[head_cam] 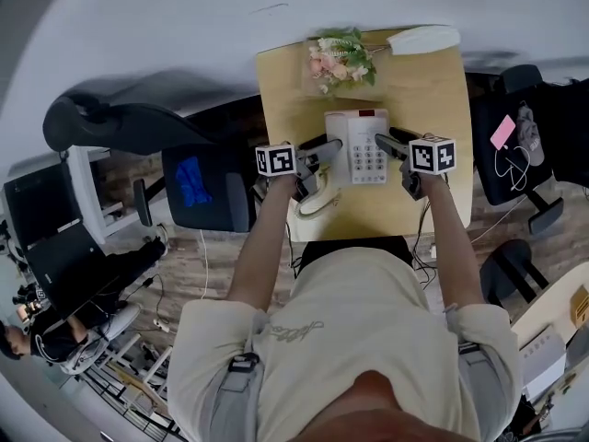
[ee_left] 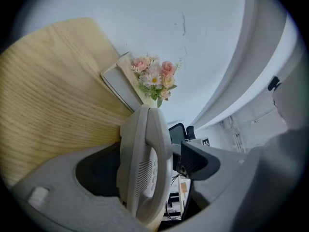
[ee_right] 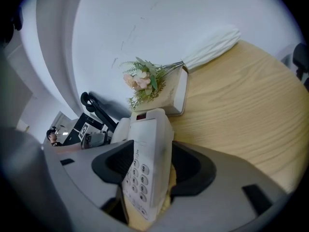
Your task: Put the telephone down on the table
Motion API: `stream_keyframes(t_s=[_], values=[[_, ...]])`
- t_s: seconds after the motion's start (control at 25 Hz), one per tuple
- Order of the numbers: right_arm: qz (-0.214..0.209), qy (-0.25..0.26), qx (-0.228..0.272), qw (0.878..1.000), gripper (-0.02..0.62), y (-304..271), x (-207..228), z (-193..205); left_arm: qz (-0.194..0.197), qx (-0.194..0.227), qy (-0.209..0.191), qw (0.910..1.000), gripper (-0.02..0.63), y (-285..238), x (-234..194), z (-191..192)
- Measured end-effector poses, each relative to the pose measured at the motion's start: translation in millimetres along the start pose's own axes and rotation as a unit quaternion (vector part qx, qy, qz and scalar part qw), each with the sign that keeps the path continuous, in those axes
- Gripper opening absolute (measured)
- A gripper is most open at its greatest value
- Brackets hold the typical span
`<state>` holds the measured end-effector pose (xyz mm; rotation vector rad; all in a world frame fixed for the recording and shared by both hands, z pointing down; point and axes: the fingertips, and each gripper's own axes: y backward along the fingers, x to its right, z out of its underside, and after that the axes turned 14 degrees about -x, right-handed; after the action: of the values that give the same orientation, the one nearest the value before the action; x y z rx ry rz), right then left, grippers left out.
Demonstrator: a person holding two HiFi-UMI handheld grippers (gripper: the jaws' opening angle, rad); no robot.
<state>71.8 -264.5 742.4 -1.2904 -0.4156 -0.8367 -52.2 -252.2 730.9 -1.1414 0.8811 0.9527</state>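
A white telephone [head_cam: 361, 145] with a grey keypad sits between my two grippers over the middle of the wooden table [head_cam: 433, 99]. My left gripper [head_cam: 317, 159] is shut on the handset [ee_left: 145, 163], which stands edge-on between its jaws on the telephone's left side. My right gripper [head_cam: 391, 147] is shut on the base [ee_right: 145, 173] from the right, the keypad showing between its jaws. The coiled cord [head_cam: 317, 205] hangs toward the table's near edge. Whether the telephone rests on the table cannot be told.
A box of pink and white flowers [head_cam: 339, 61] stands at the table's far side, with a white folded bundle [head_cam: 423, 38] beside it at the far right corner. A black chair [head_cam: 207, 187] stands to the left, another chair [head_cam: 515, 145] to the right.
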Motion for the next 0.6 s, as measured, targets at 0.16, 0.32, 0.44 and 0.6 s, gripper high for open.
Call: stream_keyframes(t_s=[0.16,0.32,0.44,0.6], values=[[0.016,0.011,0.024,1.000,0.239,16.5,-8.4,3.7,-0.020,0.026,-0.006,0.9995,0.390,16.3,1.6,4.1],[0.008,0.032,0.043,0.999,0.230,33.6,-29.9,10.7,-0.033,0.057,-0.032,0.9974,0.390,36.0,18.0,8.2],[0.000,0.043,0.063,0.997,0.165,48.6,-47.5,15.2,-0.025,0.070,-0.061,0.9954,0.388,47.2,41.1,14.4],[0.011,0.070,0.082,0.994,0.067,66.5,-69.1,21.3,-0.031,0.074,-0.122,0.9894,0.211,55.6,77.6,26.8]])
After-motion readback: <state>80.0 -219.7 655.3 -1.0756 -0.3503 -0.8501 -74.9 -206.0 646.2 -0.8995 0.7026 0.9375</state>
